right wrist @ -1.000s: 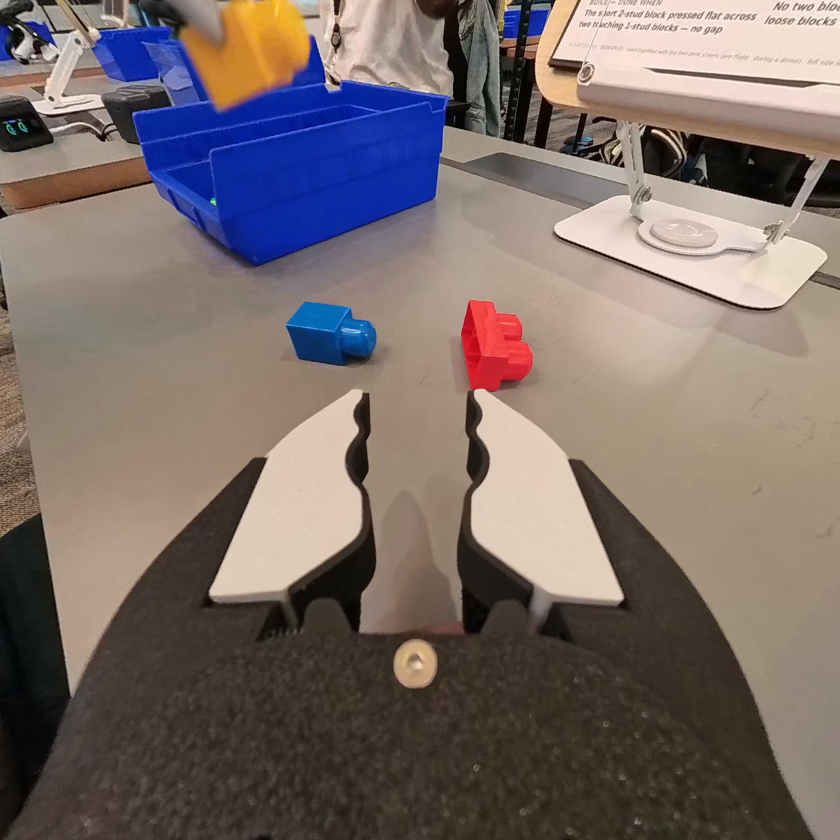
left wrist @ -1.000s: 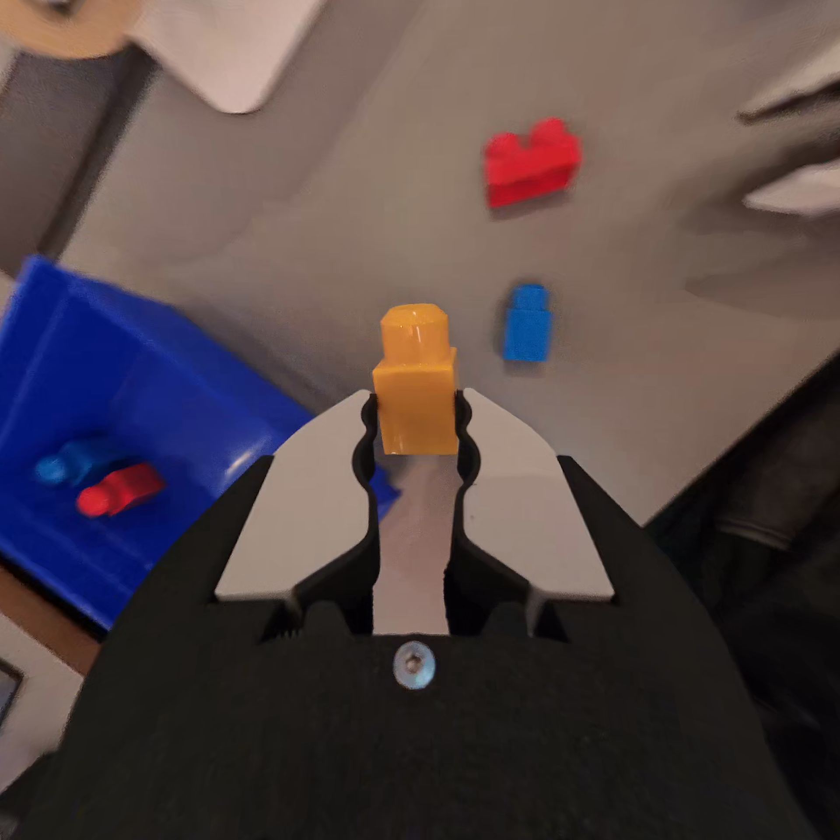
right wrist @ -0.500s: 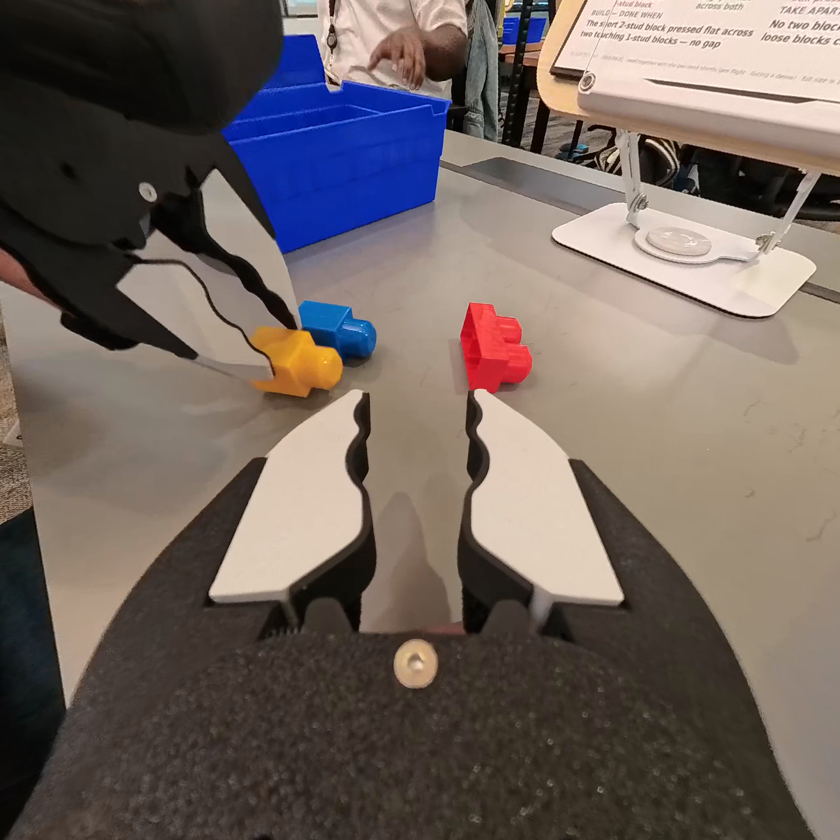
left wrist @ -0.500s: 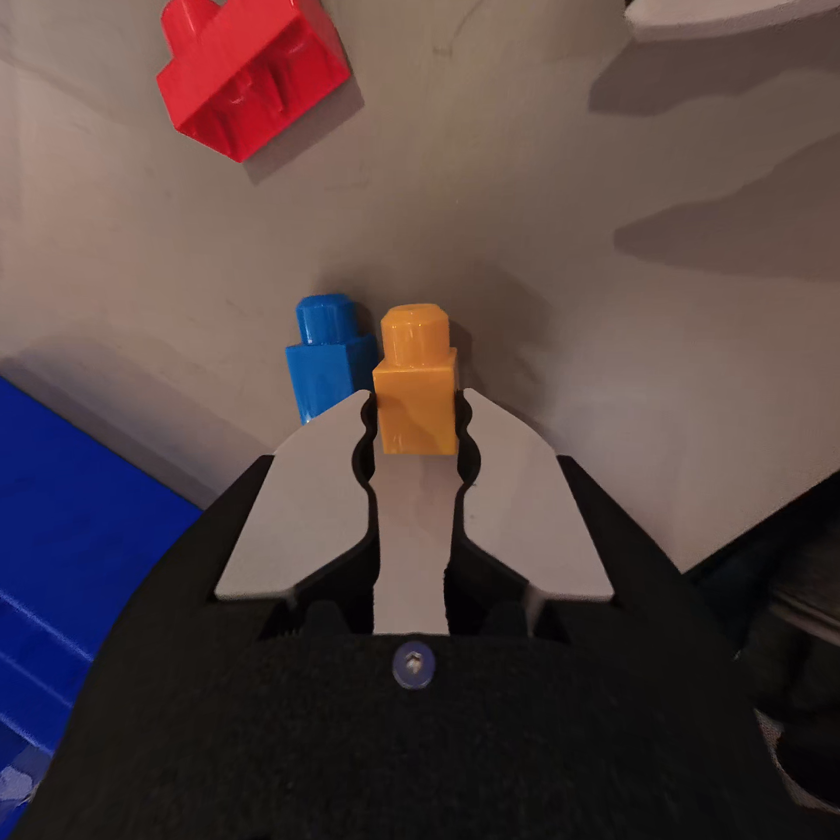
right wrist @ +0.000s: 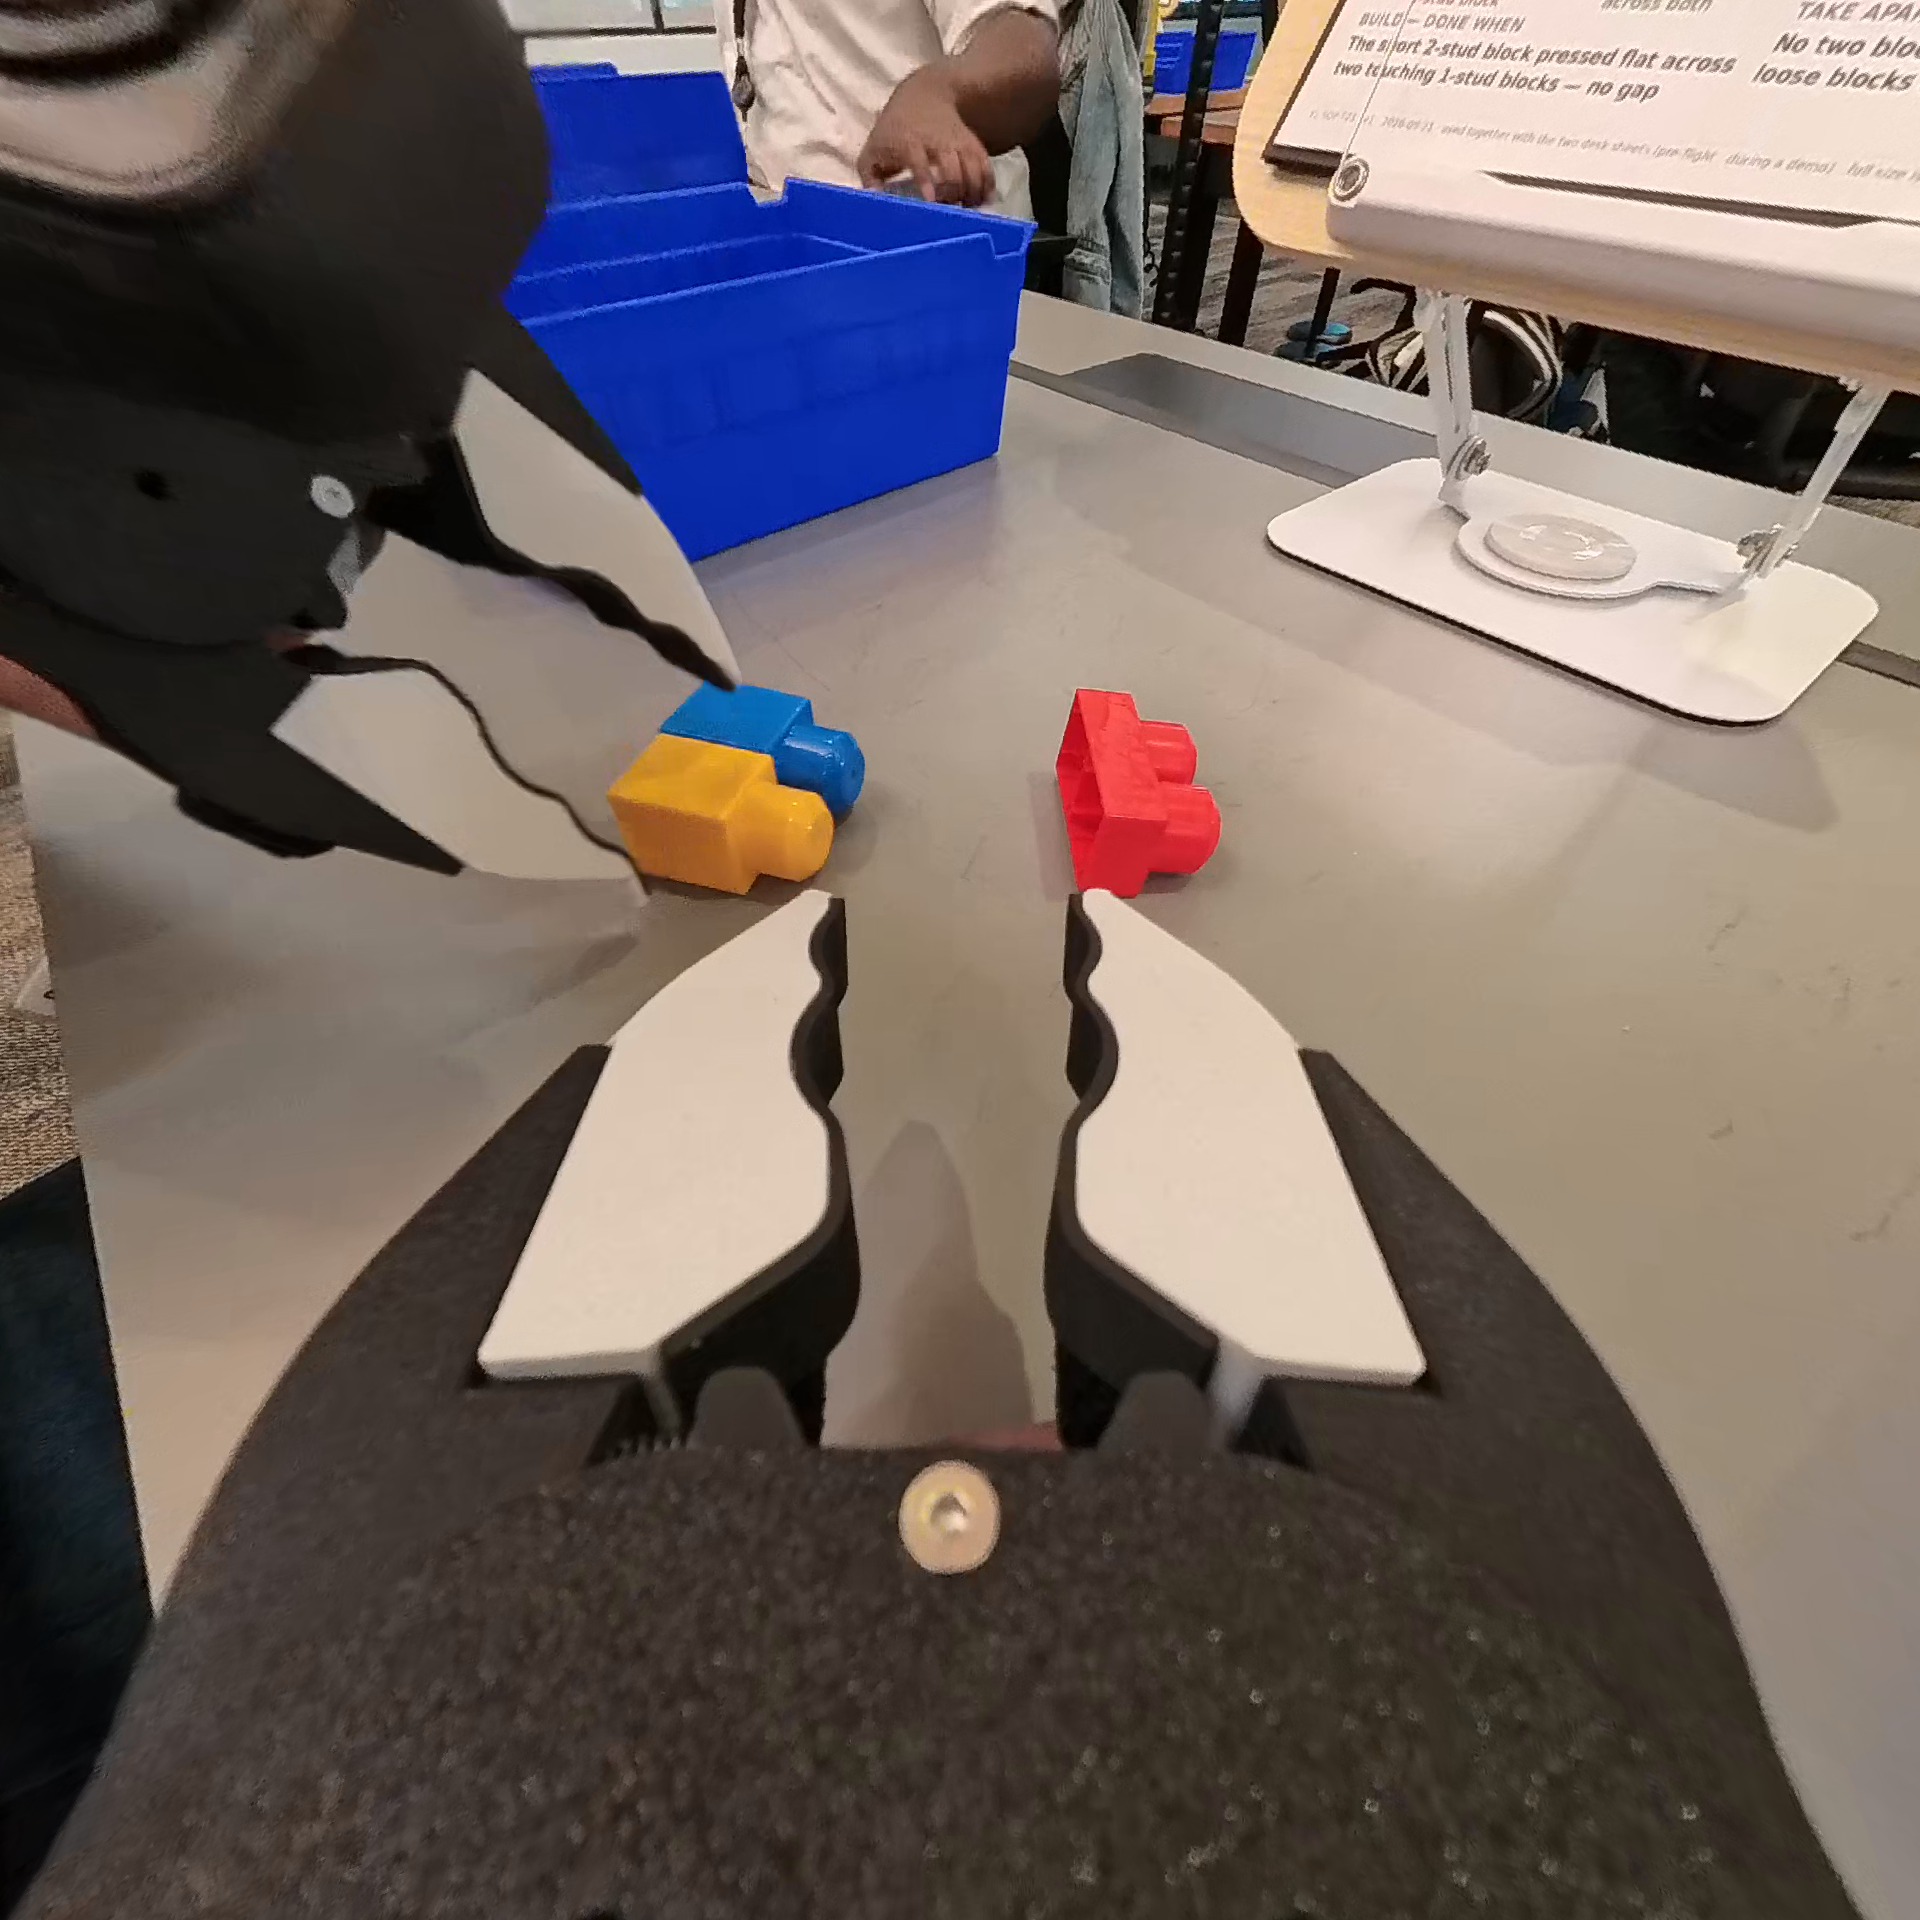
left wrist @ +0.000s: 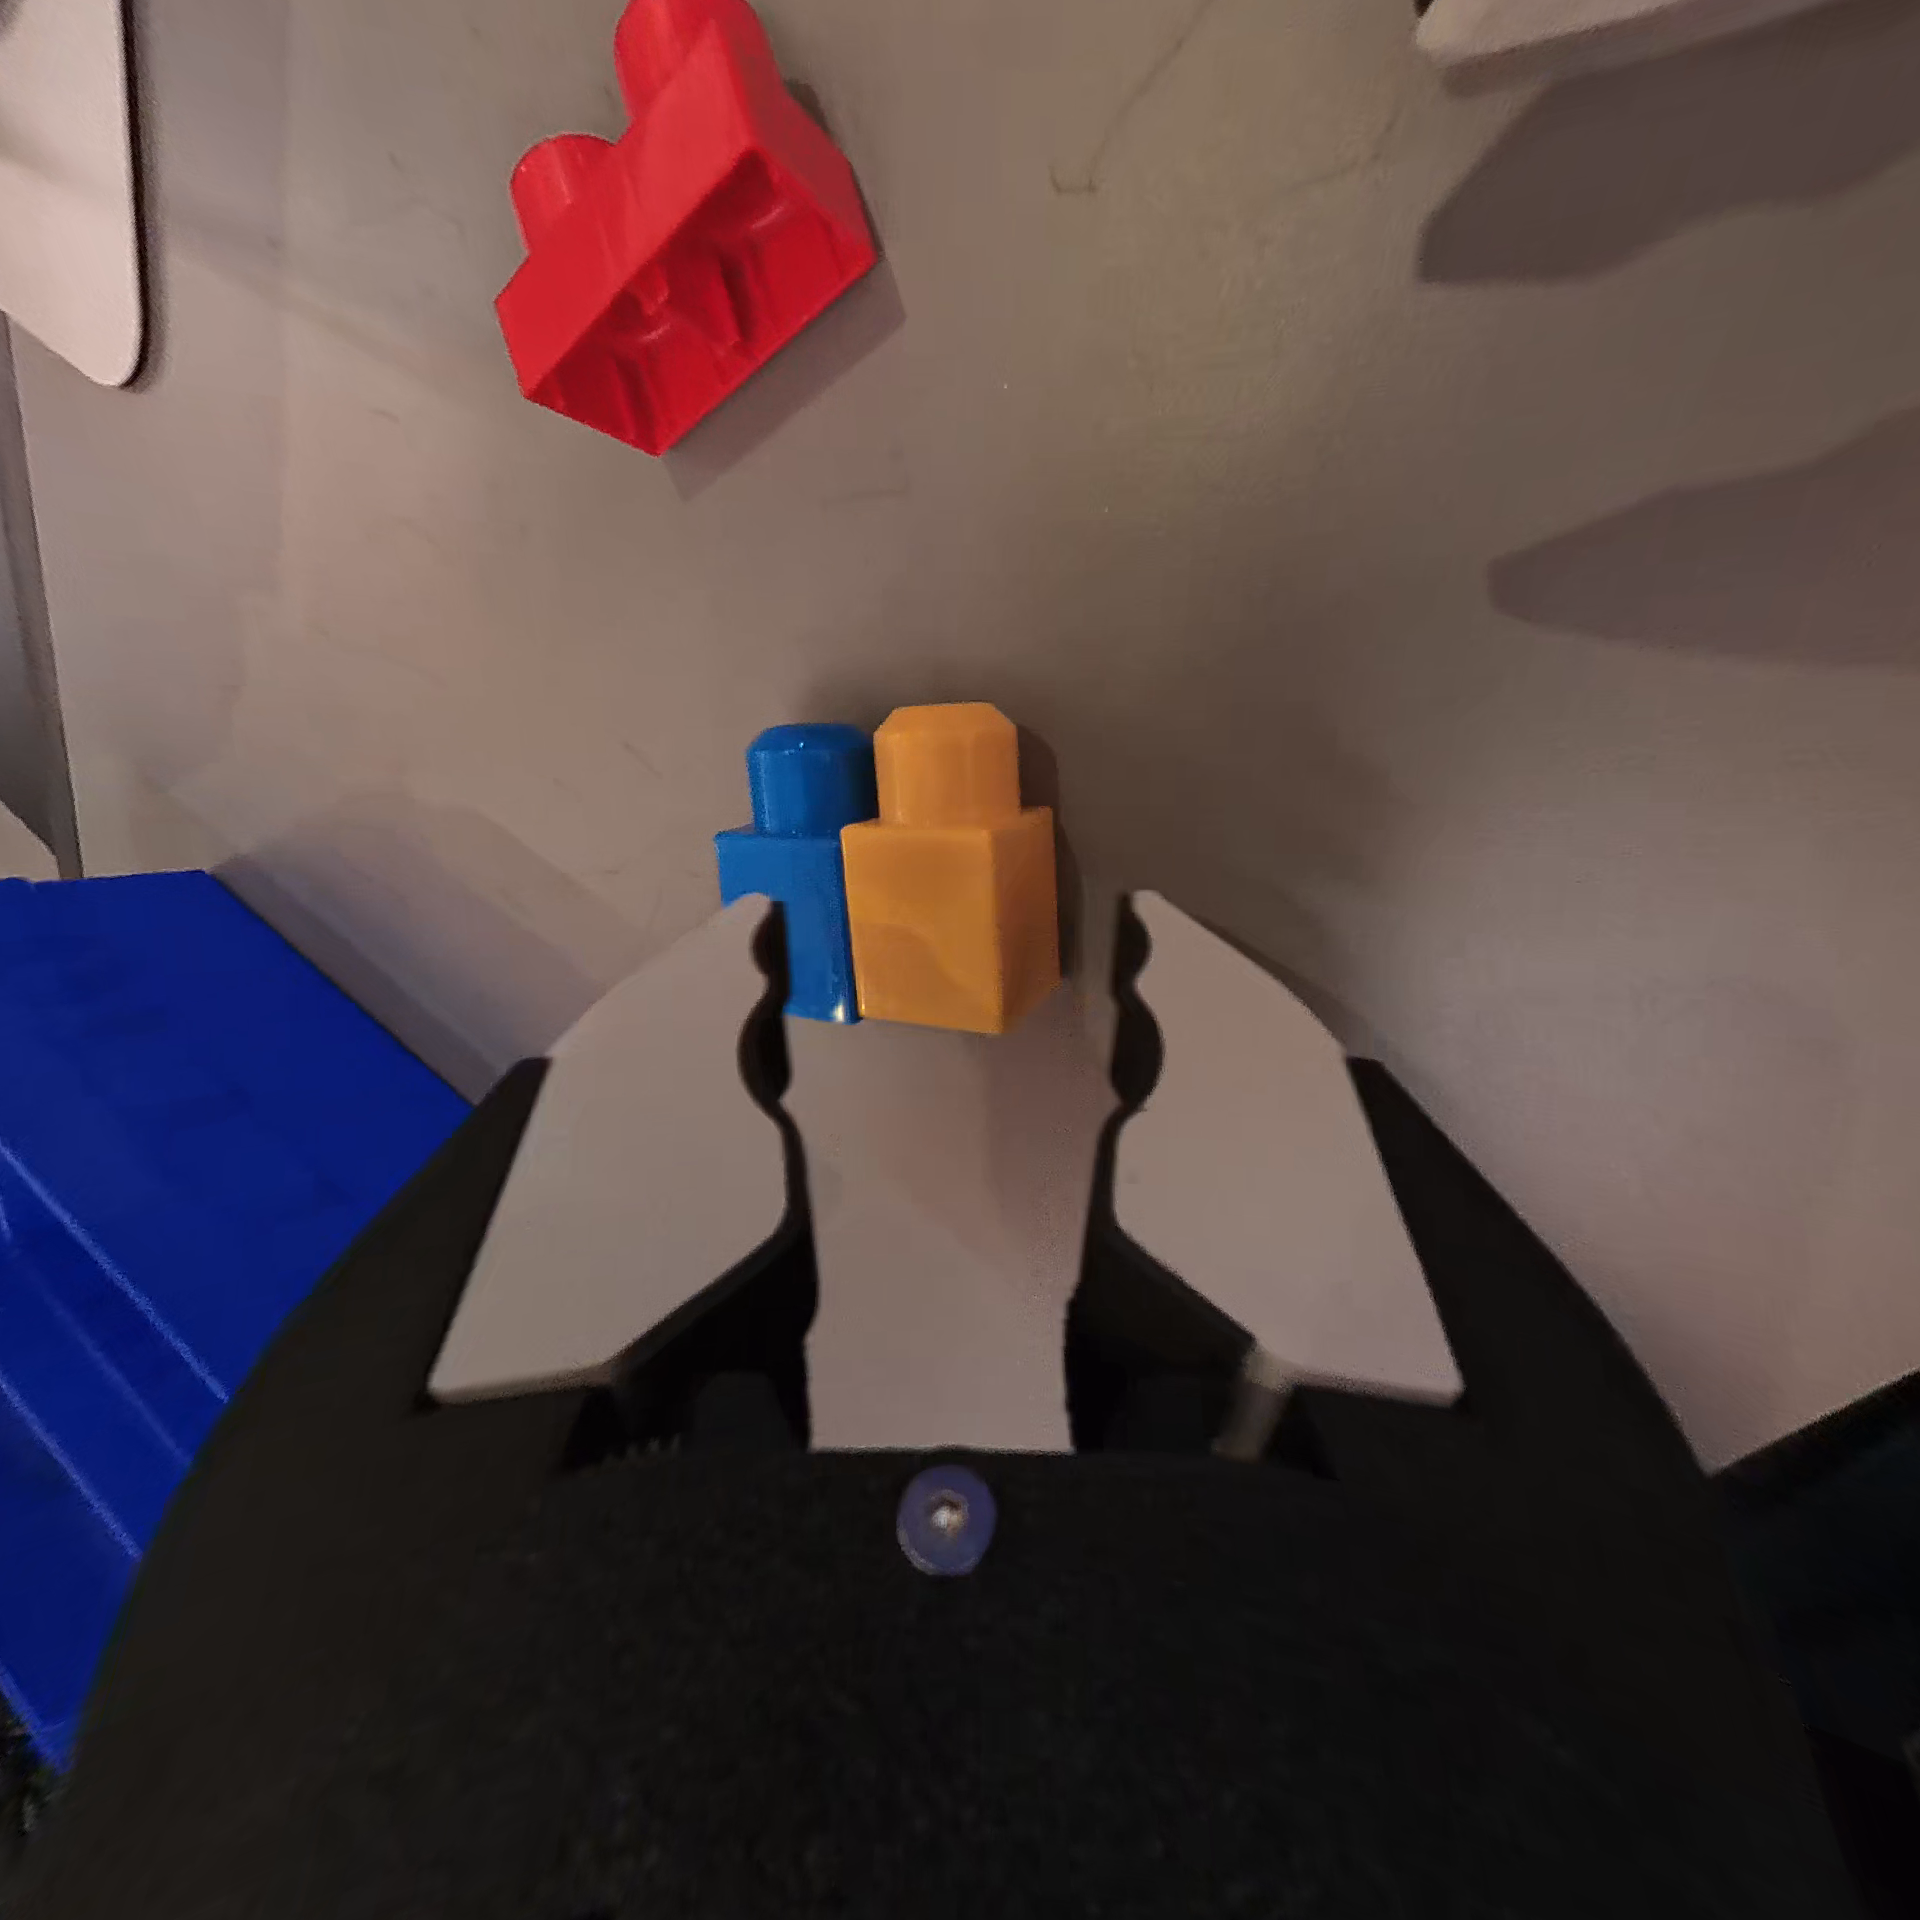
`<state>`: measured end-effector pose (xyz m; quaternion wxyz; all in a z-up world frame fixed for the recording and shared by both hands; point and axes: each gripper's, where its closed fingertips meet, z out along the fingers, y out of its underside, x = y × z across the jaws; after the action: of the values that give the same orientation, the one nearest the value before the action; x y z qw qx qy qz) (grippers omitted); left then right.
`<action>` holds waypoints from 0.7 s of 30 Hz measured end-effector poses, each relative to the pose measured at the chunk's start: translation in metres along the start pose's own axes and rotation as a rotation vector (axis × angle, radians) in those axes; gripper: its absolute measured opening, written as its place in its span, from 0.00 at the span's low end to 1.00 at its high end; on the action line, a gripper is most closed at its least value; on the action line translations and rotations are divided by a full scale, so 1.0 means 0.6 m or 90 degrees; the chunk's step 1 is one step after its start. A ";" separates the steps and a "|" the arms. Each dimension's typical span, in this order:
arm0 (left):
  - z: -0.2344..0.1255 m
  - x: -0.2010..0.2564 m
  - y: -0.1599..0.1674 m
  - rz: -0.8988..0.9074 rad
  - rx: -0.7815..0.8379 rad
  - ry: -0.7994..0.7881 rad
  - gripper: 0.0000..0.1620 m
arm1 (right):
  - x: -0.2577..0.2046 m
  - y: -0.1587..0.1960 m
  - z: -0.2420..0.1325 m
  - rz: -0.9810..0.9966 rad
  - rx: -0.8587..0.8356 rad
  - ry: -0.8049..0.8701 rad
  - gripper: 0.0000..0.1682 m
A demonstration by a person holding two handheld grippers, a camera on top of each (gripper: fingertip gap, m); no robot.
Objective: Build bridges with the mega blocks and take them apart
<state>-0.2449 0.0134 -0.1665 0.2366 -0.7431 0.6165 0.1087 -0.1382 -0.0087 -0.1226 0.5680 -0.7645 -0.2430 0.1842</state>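
a printed sheet [right wrist: 1621, 94] on a white stand [right wrist: 1579, 582] is cut off at the frame edge. left gripper [left wrist: 940, 914] gapes around the touching orange block [right wrist: 717, 810] and blue block [right wrist: 769, 732] lying on the table [right wrist: 1455, 987]; red block [right wrist: 1132, 800] lies apart. right gripper [right wrist: 954, 909] hovers open, empty. the blue bin [right wrist: 769, 384] is partly hidden.

My grey table [right wrist: 1455, 987], blue bin [right wrist: 790, 384] at its far side, white stand [right wrist: 1579, 582] holding a printed sheet, a person [right wrist: 883, 94] behind.

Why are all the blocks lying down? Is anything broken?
Nothing looks broken. The orange block, blue block and red block all lie on their sides on the table, studs pointing sideways. Orange and blue touch; red lies apart.
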 end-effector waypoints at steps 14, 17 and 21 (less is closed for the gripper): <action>-0.003 -0.028 0.031 -0.132 0.050 0.081 0.61 | 0.000 0.001 0.001 -0.001 -0.004 0.000 0.24; 0.011 -0.029 0.029 -0.141 0.047 0.101 0.62 | 0.000 0.000 0.000 -0.001 -0.002 0.000 0.24; 0.026 -0.027 0.026 -0.155 0.042 0.124 0.61 | 0.000 0.000 0.000 0.001 -0.001 -0.001 0.24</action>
<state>-0.2614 0.0329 -0.1762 0.2112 -0.8111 0.5452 -0.0133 -0.1382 -0.0087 -0.1227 0.5669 -0.7650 -0.2433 0.1850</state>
